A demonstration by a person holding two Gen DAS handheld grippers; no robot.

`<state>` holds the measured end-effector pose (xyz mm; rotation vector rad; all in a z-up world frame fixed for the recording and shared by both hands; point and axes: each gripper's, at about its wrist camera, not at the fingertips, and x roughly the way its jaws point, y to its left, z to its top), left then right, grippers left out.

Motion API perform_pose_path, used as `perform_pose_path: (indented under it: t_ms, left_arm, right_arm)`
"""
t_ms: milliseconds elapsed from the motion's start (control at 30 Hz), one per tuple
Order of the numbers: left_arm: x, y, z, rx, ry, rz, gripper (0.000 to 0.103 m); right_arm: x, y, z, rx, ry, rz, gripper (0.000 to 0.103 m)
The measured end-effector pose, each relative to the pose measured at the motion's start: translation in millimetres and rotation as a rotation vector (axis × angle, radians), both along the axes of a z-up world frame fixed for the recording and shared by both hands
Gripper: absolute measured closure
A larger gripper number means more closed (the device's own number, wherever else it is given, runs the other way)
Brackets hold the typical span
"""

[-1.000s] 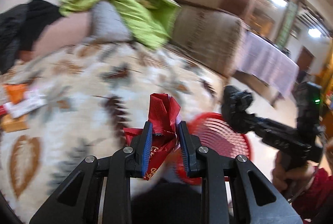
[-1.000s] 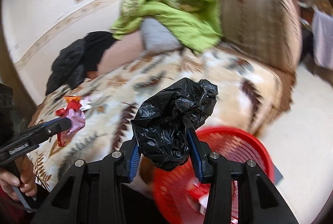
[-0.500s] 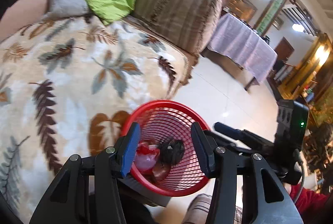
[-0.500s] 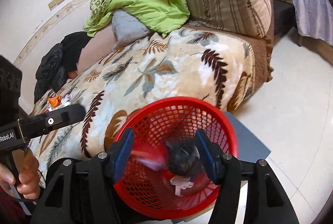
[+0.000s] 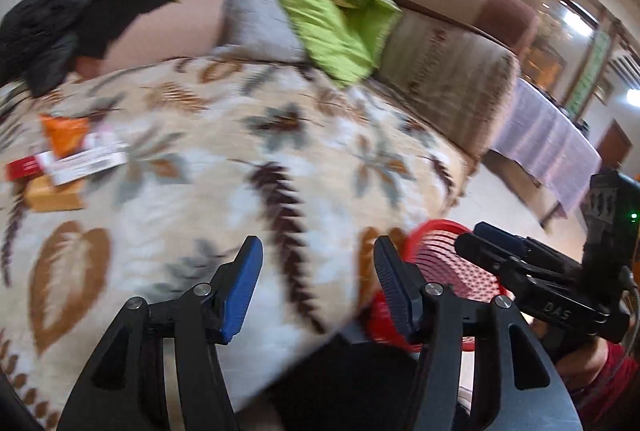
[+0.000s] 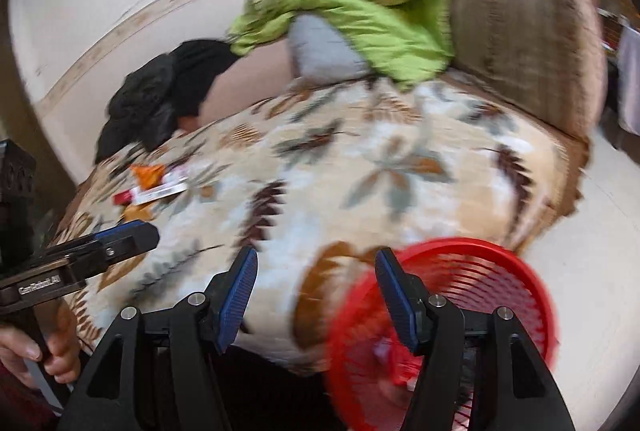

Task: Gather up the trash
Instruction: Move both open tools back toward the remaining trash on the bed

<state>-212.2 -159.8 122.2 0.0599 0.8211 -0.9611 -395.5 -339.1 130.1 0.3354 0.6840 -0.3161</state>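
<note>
My left gripper (image 5: 317, 247) hangs over the leaf-patterned blanket (image 5: 280, 159), its jaws opening with nothing between them. My right gripper (image 6: 316, 255) stands open and empty beside the red mesh basket (image 6: 460, 271), which sits at the bed's edge; its contents are a blur. The basket (image 5: 448, 267) also shows low right in the left wrist view, with the right gripper (image 5: 478, 237) over it. Loose trash lies far left on the blanket: an orange wrapper (image 5: 64, 131), a white and red packet (image 5: 80, 161) and a tan packet (image 5: 56, 193). The right wrist view shows the same trash pile (image 6: 156, 187) beyond the left gripper (image 6: 140, 233).
A green cloth (image 5: 320, 3) and a grey pillow (image 5: 256, 23) lie at the head of the bed. Black clothing (image 5: 60, 19) is heaped at the back left. A brown striped sofa arm (image 6: 528, 47) bounds the right side. Pale tiled floor (image 6: 592, 231) lies beyond the basket.
The red wrapper and the black bag have left my grippers and dropped into the basket. Both grippers opened wider, then swung from over the basket back toward the blanket.
</note>
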Motion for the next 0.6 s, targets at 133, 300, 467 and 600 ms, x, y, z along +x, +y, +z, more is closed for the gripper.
perform_pose_path:
  t_ms: [133, 300, 467, 600]
  left_arm:
    - [33.0, 44.2, -3.6, 0.009, -0.029, 0.129, 0.046]
    - [79.4, 96.7, -18.1, 0.05, -0.06, 0.314, 0.046]
    - [123.0, 144.6, -40.2, 0.114, -0.087, 0.497, 0.046]
    - [153.6, 180.3, -51.7, 0.134, -0.057, 0.618, 0.046]
  right_arm:
    - [37.0, 27.3, 0.9, 0.017, 0.011, 0.098, 0.038]
    - [93.4, 54.5, -5.8, 0.123, 0.051, 0.187, 0.037]
    - [156.8, 81.4, -20.8, 0.235, 0.085, 0.244, 0.038]
    - [216.4, 95.4, -44.8, 0.378, 0.114, 0.249, 0.042]
